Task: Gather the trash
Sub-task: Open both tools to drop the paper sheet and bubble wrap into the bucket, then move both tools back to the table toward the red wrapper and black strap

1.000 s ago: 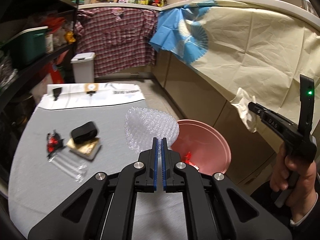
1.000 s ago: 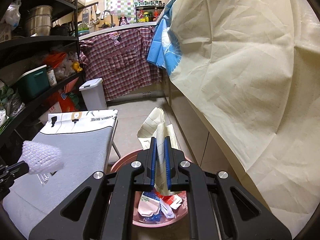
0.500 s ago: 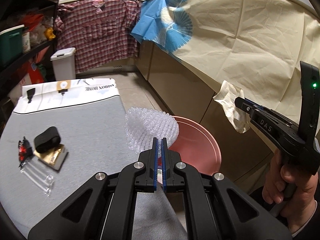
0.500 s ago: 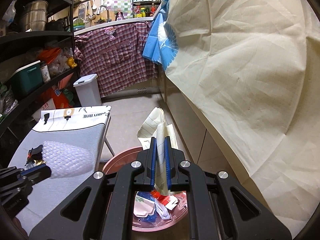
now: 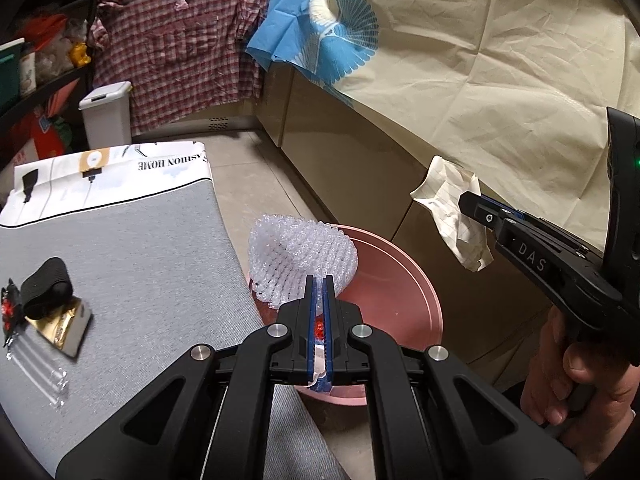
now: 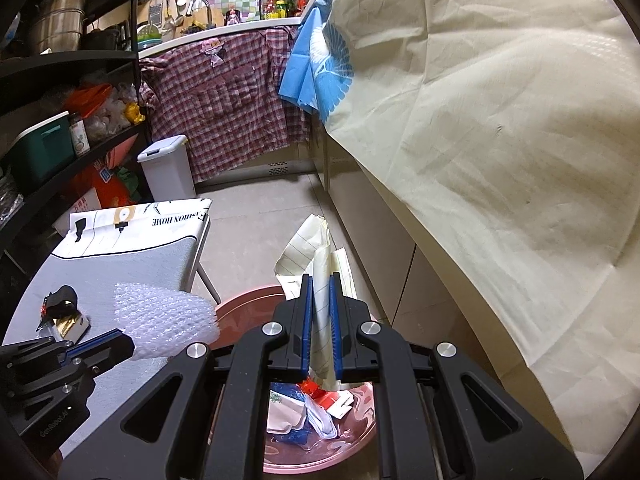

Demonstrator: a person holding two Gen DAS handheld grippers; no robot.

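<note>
My left gripper is shut on a piece of white foam fruit netting and holds it over the near rim of the pink basin; the netting also shows in the right wrist view. My right gripper is shut on a crumpled sheet of lined paper above the basin, which holds paper and wrapper scraps. The paper also shows in the left wrist view, to the right of the basin.
A grey ironing board stands left of the basin and carries a black roll, a gold packet, a red-black wrapper and clear plastic. Cloth-draped cabinets run along the right. A white bin stands behind.
My left gripper has carried the netting to the right, off the board and over the basin's rim. My right gripper holds the paper over the basin much as before.
</note>
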